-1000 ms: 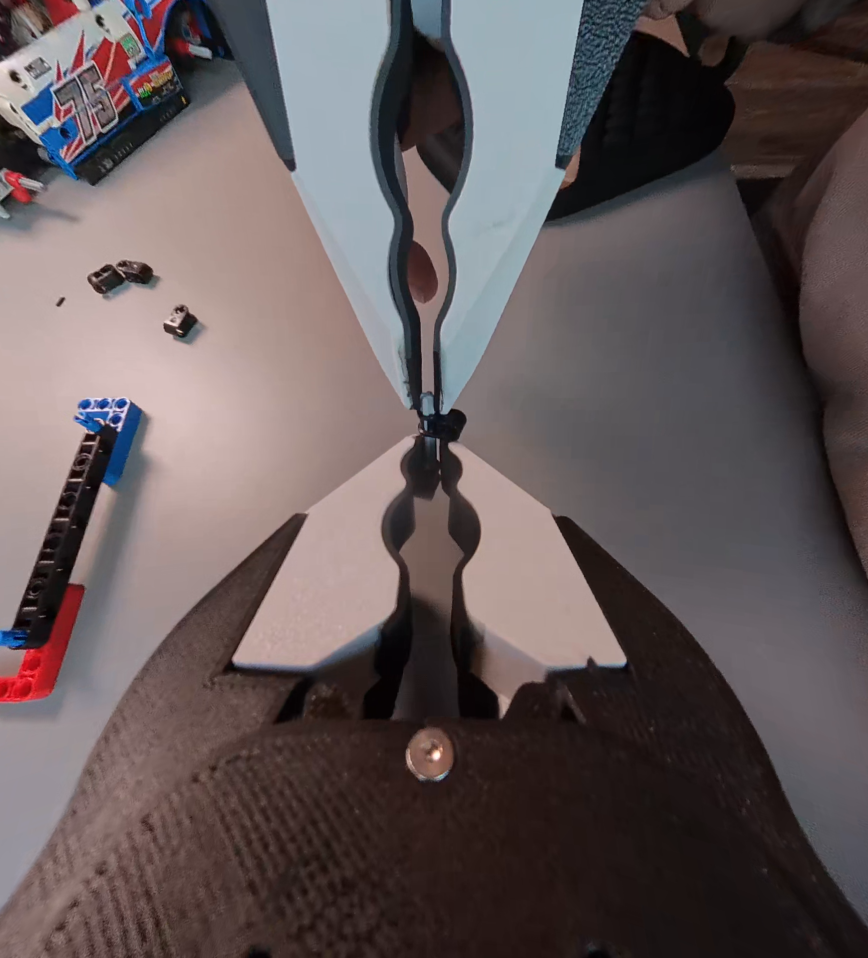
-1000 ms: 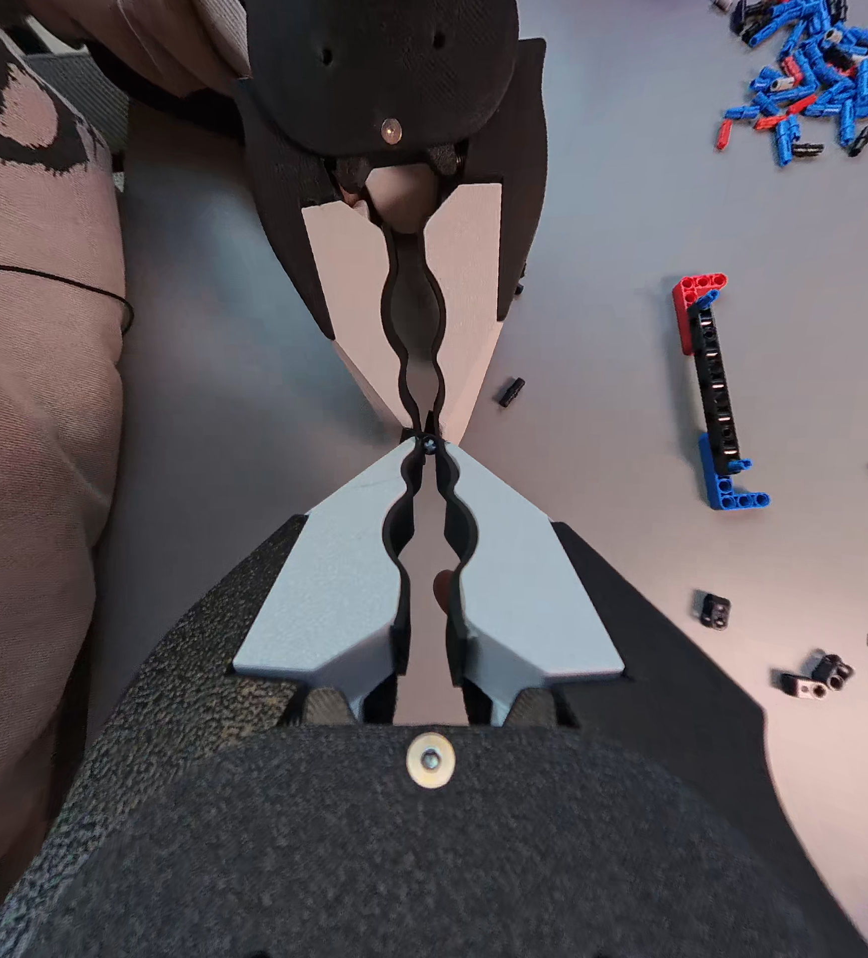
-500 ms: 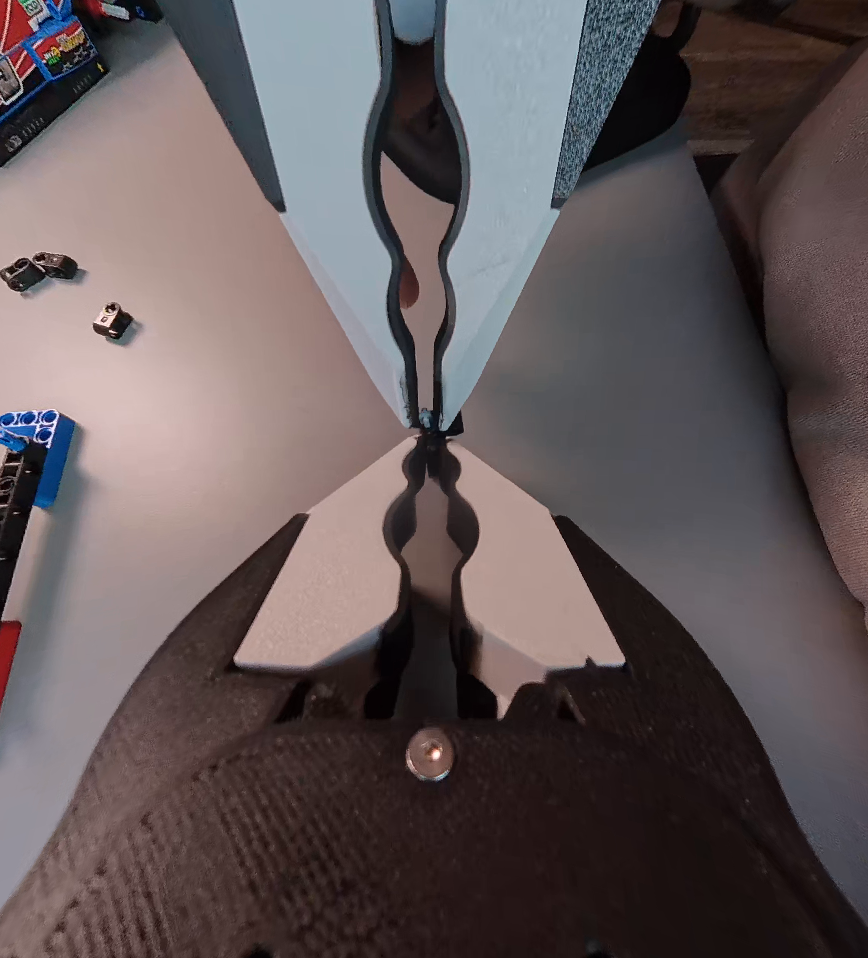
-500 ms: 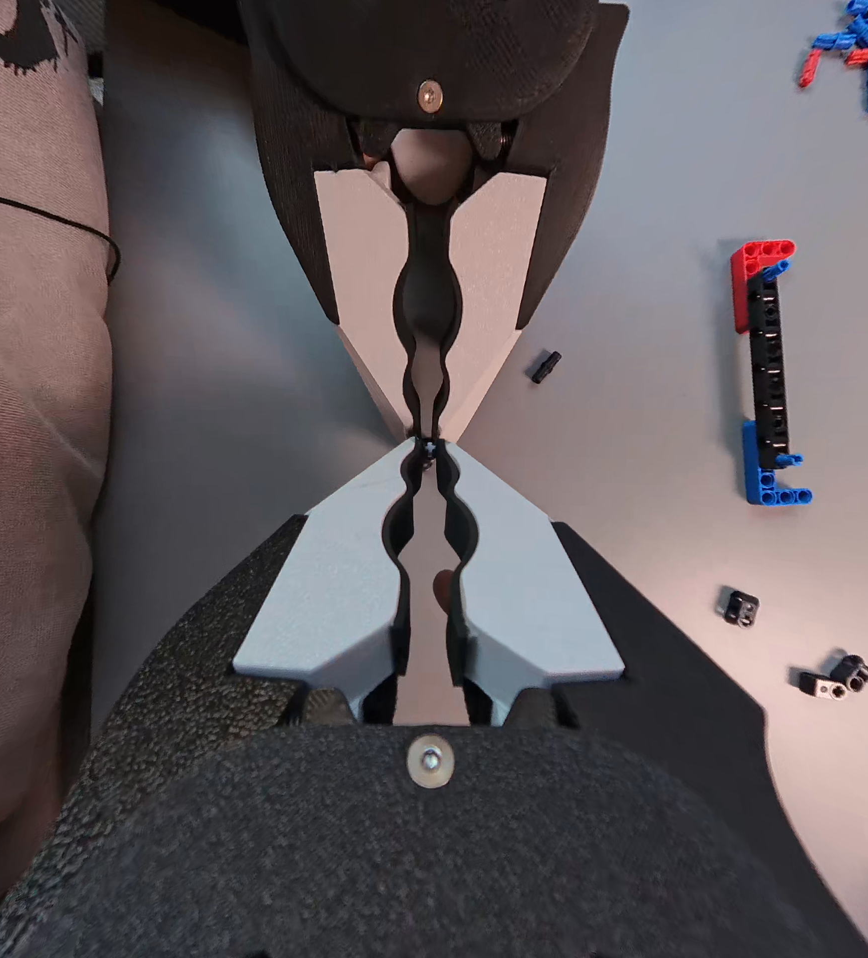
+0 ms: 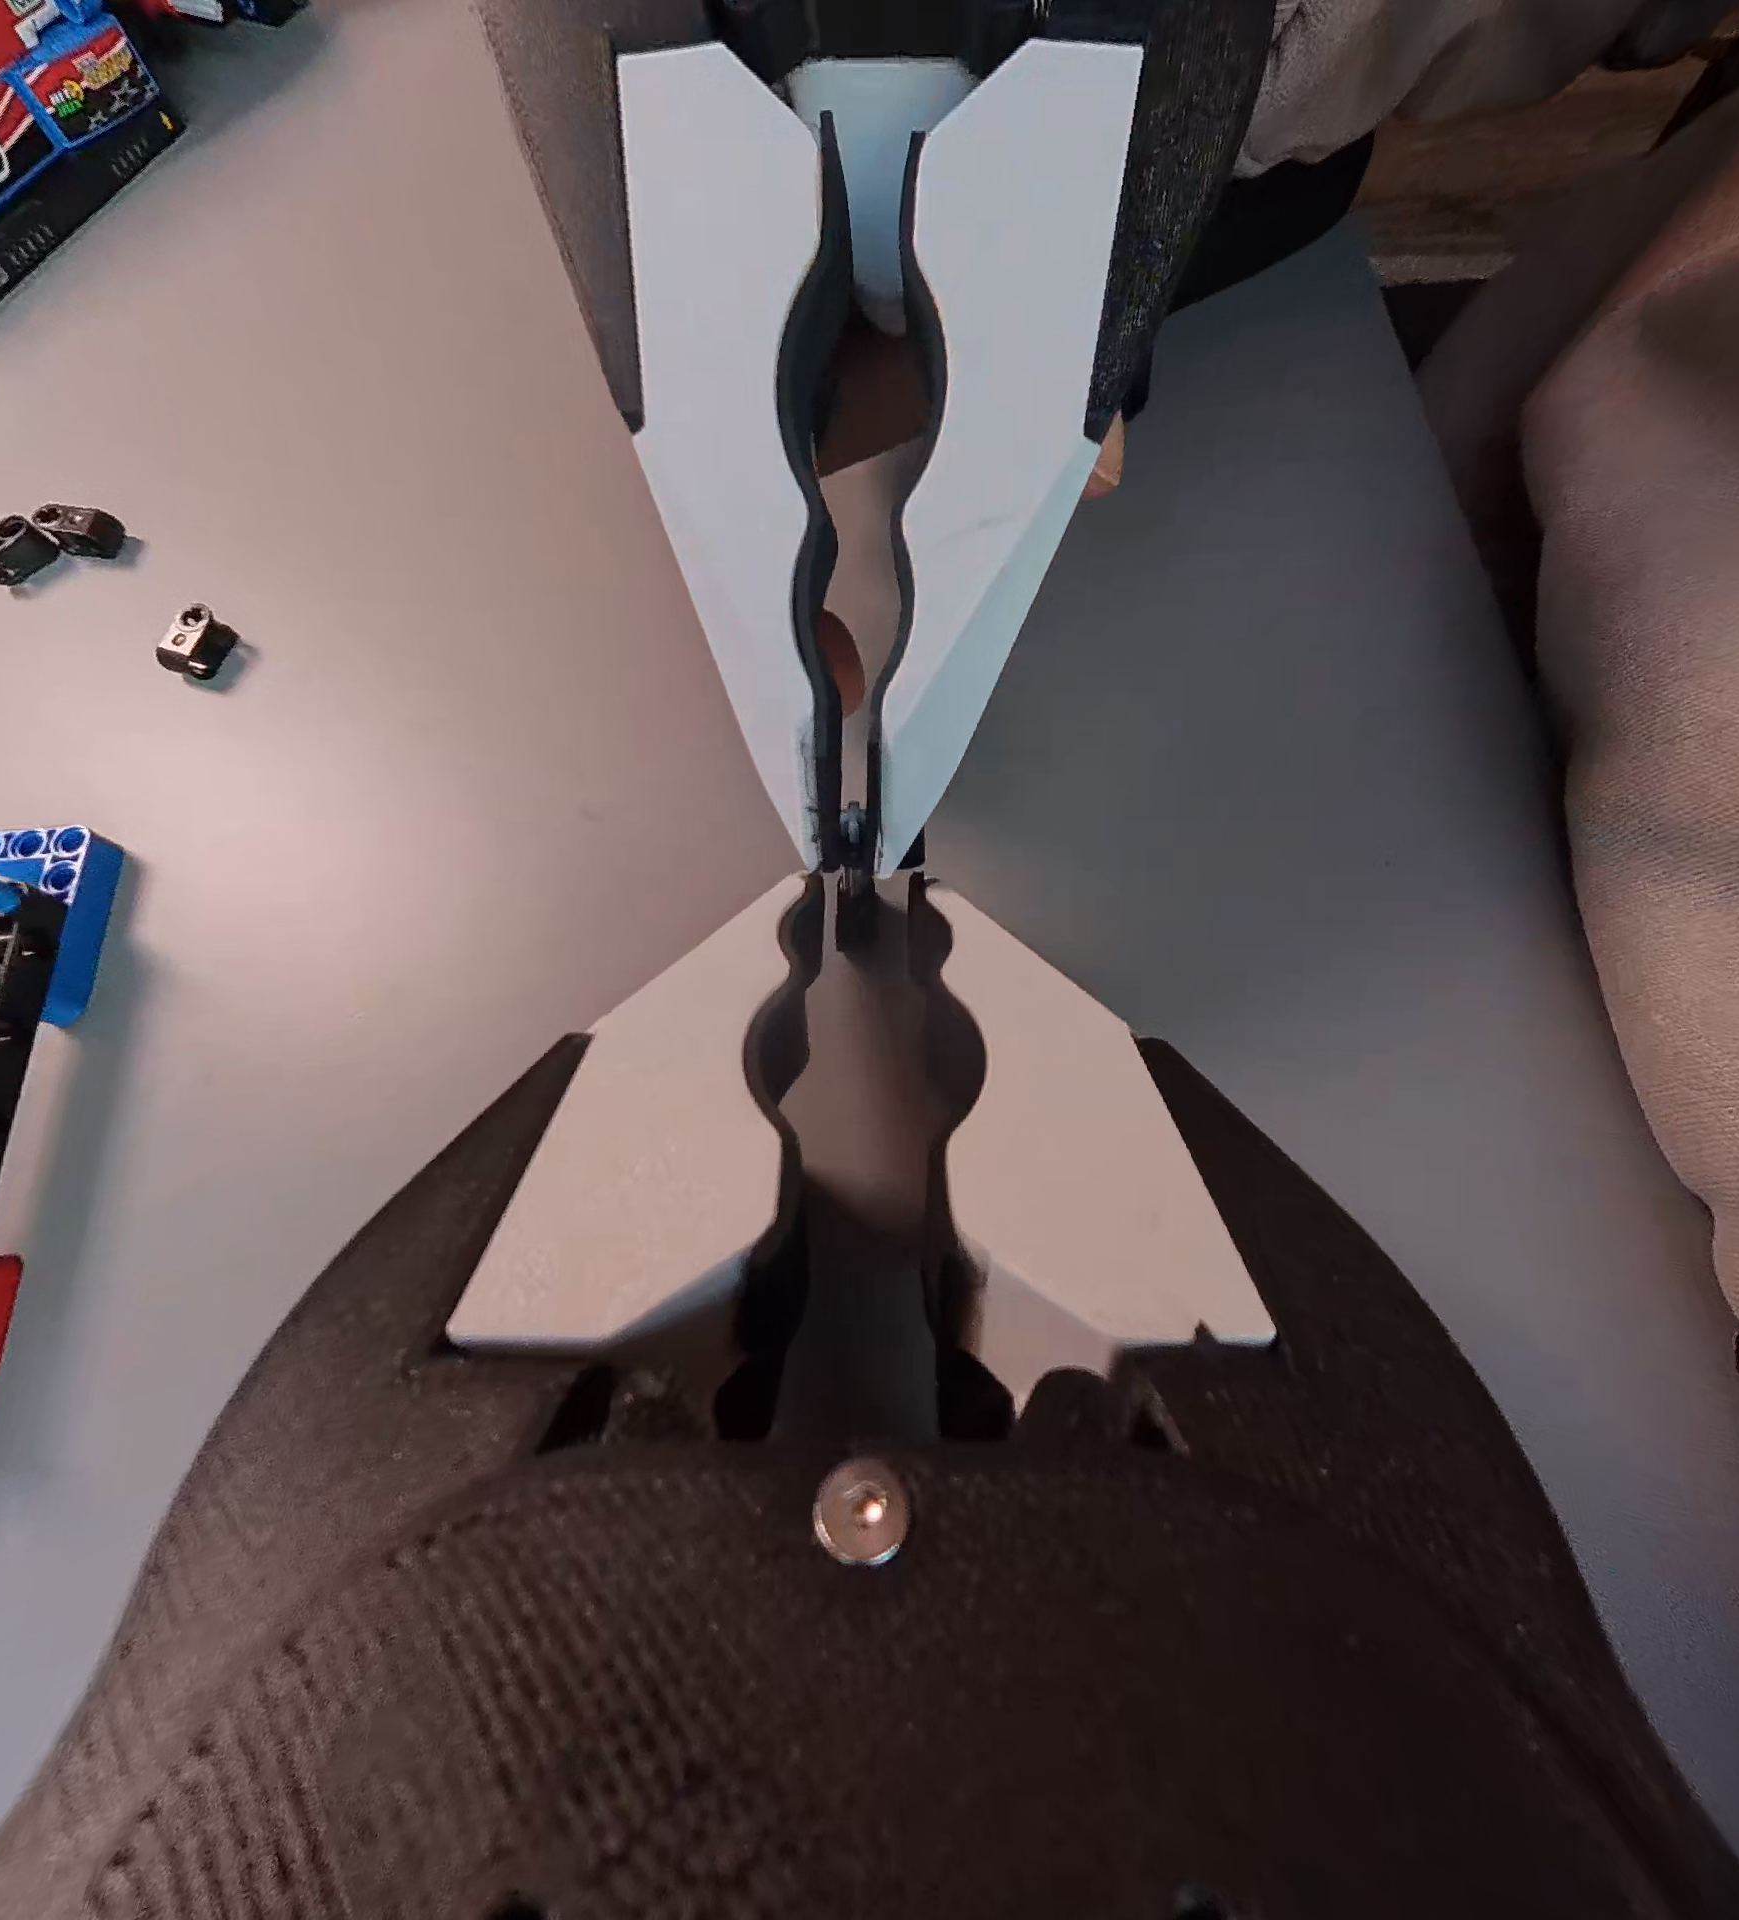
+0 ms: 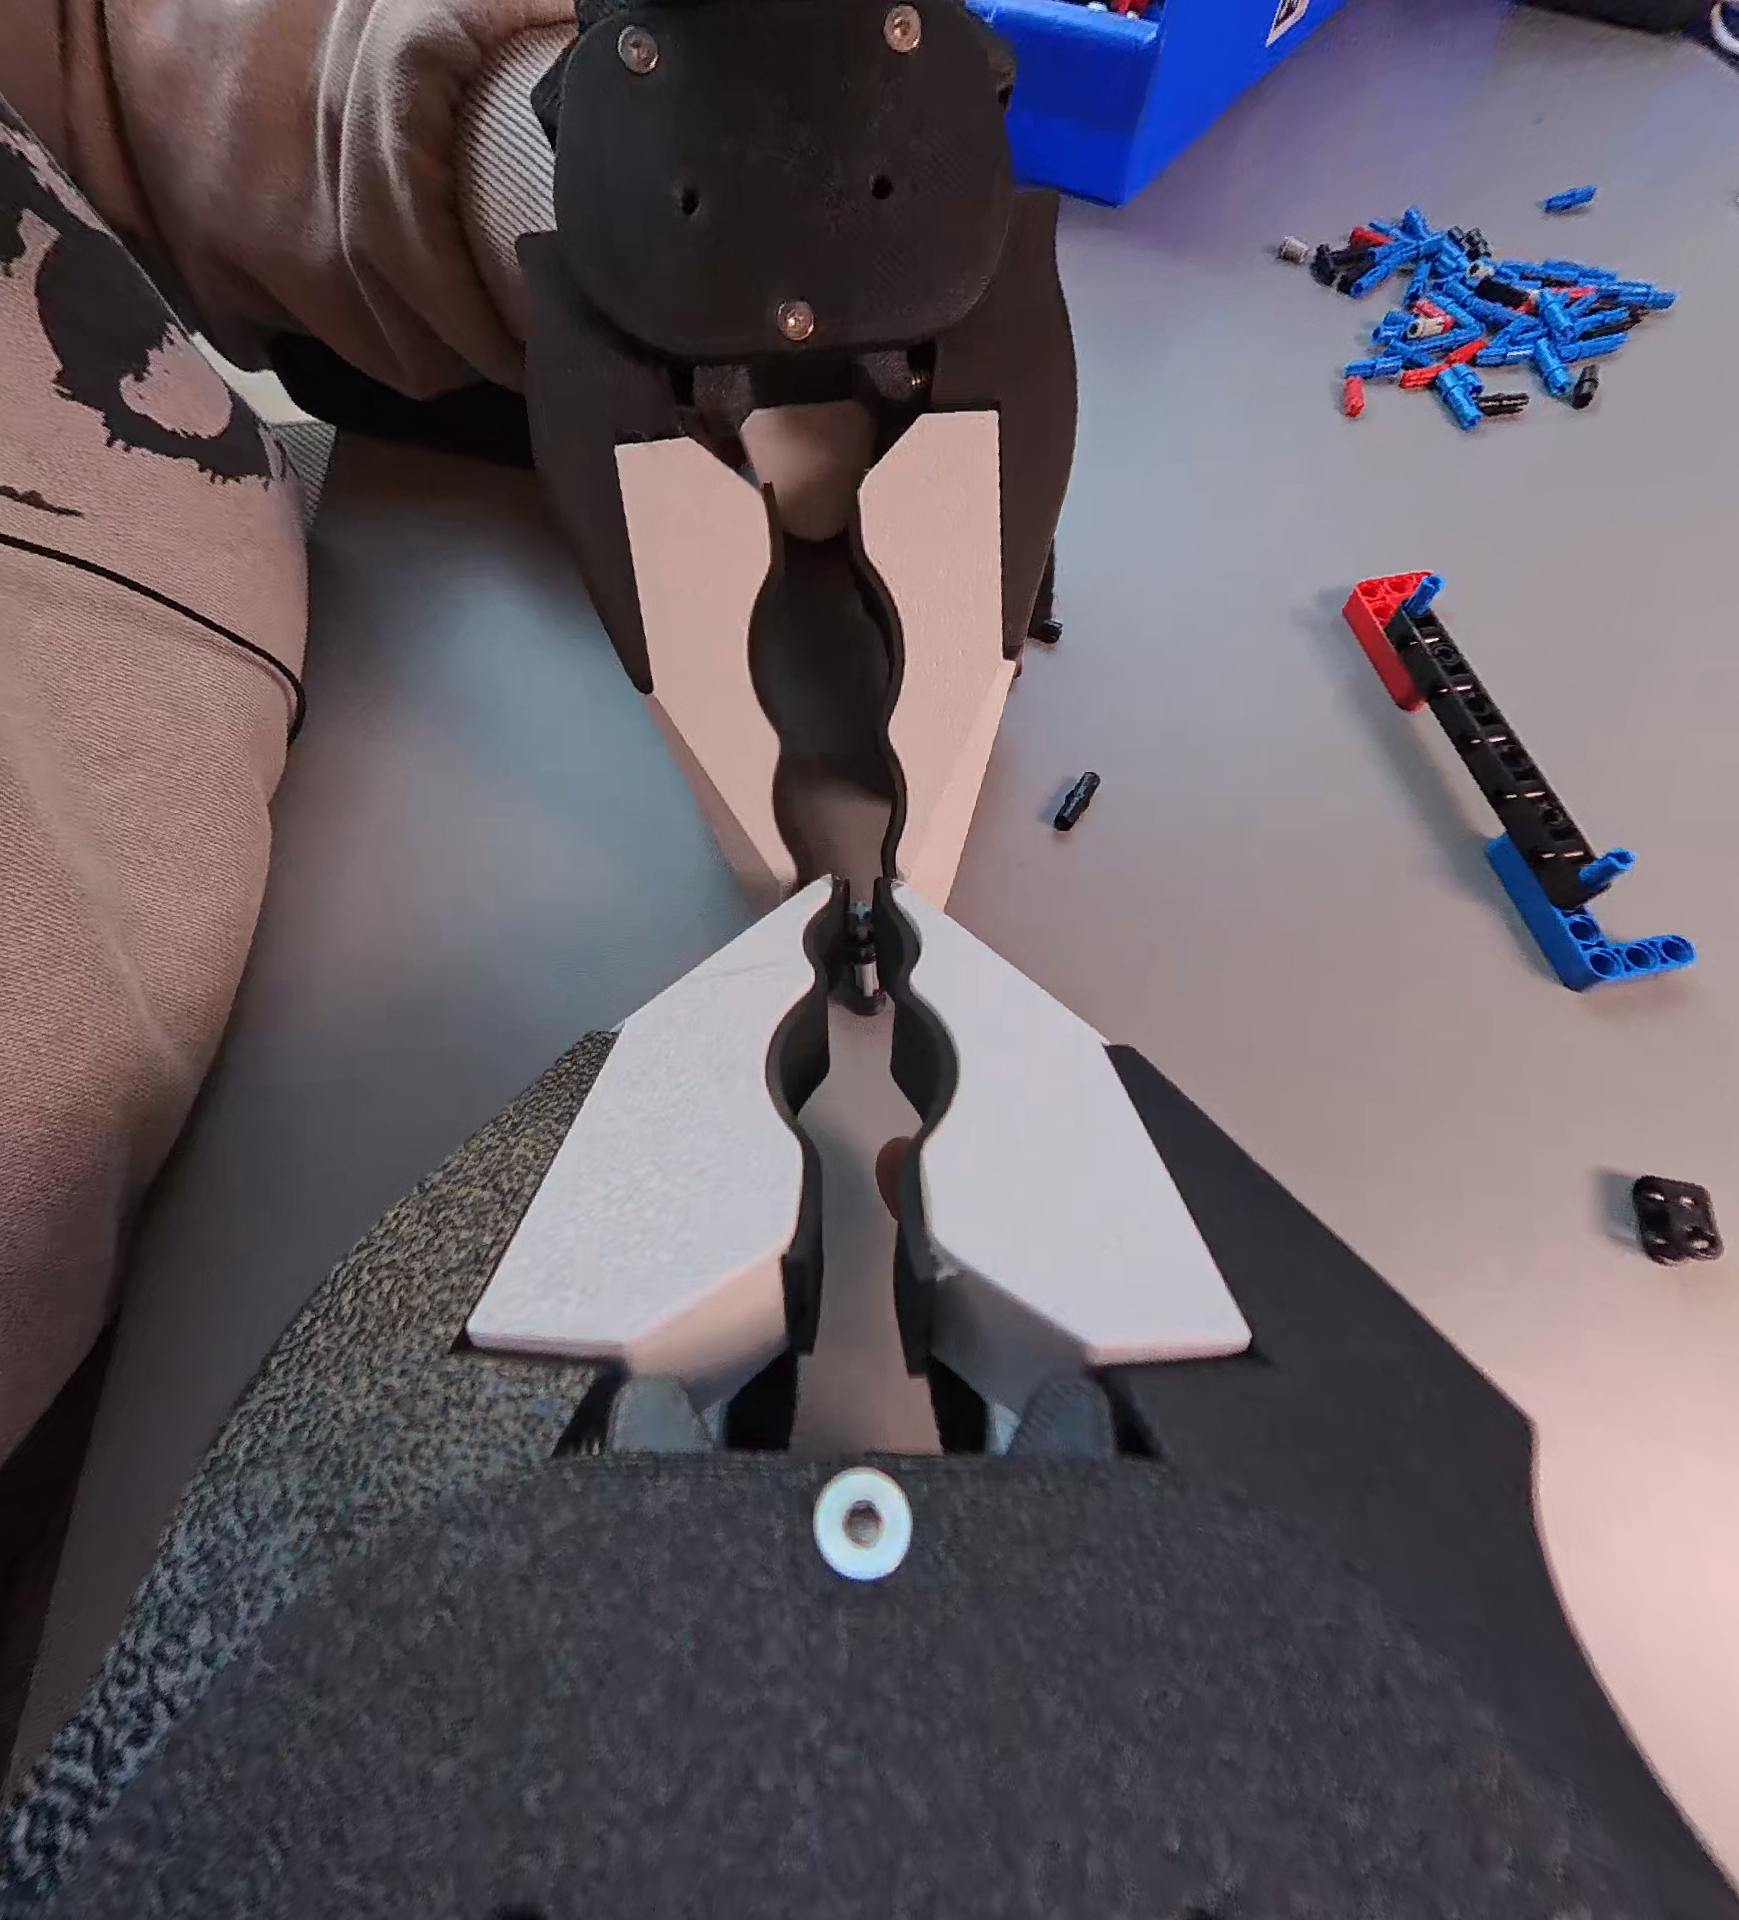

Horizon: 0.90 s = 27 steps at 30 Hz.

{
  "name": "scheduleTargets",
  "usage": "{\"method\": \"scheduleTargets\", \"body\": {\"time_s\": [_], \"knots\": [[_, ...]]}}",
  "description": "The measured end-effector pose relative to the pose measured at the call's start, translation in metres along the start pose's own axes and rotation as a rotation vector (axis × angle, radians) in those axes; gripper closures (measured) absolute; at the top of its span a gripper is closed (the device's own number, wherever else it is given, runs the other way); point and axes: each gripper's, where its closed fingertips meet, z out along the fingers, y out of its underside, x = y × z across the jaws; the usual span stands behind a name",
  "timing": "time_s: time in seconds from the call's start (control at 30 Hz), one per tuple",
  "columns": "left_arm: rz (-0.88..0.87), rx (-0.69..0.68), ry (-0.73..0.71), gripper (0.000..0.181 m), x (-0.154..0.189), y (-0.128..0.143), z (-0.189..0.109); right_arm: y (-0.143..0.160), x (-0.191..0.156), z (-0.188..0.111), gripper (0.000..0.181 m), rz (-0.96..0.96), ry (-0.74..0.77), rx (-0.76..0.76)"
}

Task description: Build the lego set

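I see my left gripper point(image 5: 857, 904) and right gripper point(image 6: 857, 940) tip to tip, both pinching one small dark pin point(image 6: 859, 951), beam assembly point(image 6: 1509, 774) at two o'clock.

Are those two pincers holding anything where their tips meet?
Yes: the right gripper pinches a tiny pin at its fingertips; the left gripper grips its other end.

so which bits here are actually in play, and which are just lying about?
In play:
- left gripper, shut on a small dark piece
- right gripper, shut on a small pin, tip to tip with the left

Lying about:
- beam assembly
- pin pile
- loose black pin
- black connectors
- blue bin
- finished car
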Motion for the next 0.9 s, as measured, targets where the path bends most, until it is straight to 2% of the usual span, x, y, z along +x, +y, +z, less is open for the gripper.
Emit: {"method": "scheduleTargets", "body": {"time_s": [0.13,0.47,0.9], "knots": [[0.002,-0.036,-0.004,0.175,-0.0018,0.0026,0.0051,-0.0003,-0.0006,0.0016,0.179,-0.034,-0.03,0.035],[0.038,-0.04,0.04,0.175,-0.0015,0.0033,0.0053,0.0015,-0.001,0.0019,0.178,-0.162,-0.086,0.045],[0.074,-0.042,0.094,0.174,-0.0006,0.004,0.0051,0.0032,-0.0041,0.003,0.177,-0.205,-0.189,0.039]]}}
